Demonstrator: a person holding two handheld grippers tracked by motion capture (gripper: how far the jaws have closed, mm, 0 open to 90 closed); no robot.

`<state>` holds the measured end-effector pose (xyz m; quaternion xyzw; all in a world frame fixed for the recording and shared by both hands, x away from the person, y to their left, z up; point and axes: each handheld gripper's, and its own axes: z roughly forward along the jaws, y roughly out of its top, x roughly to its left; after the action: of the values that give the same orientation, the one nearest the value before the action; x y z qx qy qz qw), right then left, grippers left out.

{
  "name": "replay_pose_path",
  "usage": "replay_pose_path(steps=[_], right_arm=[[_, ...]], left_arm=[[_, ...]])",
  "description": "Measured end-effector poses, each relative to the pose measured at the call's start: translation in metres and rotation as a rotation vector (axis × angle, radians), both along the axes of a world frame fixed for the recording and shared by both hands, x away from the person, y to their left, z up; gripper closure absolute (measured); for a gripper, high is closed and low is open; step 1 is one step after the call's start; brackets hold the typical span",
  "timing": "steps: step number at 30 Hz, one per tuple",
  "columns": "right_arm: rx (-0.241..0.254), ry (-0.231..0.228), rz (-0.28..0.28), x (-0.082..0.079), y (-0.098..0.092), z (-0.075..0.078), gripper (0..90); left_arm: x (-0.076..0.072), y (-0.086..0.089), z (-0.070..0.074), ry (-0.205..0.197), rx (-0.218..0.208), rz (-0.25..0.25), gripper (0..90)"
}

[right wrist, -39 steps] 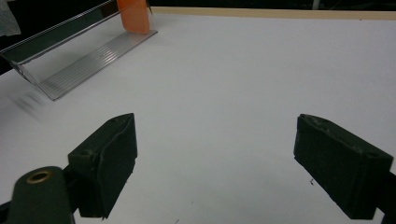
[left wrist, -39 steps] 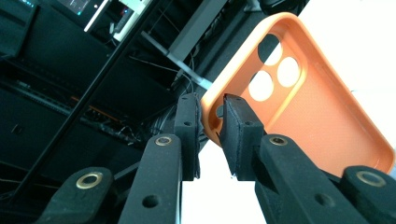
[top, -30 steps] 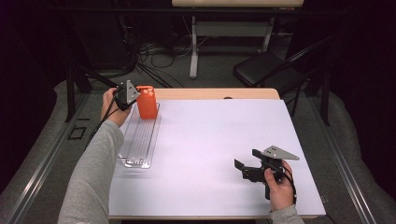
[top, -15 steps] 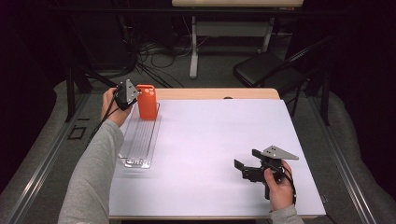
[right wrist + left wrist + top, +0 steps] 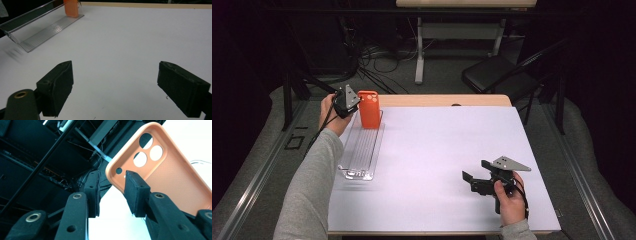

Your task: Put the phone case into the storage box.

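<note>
phone case (image 5: 368, 108), orange, stands upright in the far end of the clear slotted rack (image 5: 360, 150), leaning on the rack's back wall so the slot keeps it up. left gripper (image 5: 353, 106) sits just left of the case; its jaws have just been opening, a gap shows between the pads and the case edge is off to one side of that gap, not pinched, so this looks like a release after seating. right gripper (image 5: 468, 176), well right of the rack and nearer the person, is wide open and empty over the white table (image 5: 447, 145), likely parked.
</note>
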<state>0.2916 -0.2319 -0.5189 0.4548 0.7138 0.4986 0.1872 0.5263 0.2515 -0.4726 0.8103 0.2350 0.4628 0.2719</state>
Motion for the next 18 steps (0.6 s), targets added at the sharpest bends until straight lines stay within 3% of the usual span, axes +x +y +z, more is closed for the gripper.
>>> replay_pose_path(steps=[9,13,18], right_arm=[[-0.002,0.001,0.002,0.0000,0.0010,-0.0010,13.2],[0.000,0.001,0.003,0.0000,0.0010,-0.0009,13.2],[-0.002,-0.002,0.017,0.0008,0.0028,-0.0010,13.2]], left_arm=[[-0.0024,-0.0010,0.0033,0.021,-0.018,0.025,51.6],[-0.0036,0.0006,0.0052,0.040,-0.048,0.038,49.0],[-0.0057,0.0019,0.0071,0.044,-0.024,0.035,46.2]])
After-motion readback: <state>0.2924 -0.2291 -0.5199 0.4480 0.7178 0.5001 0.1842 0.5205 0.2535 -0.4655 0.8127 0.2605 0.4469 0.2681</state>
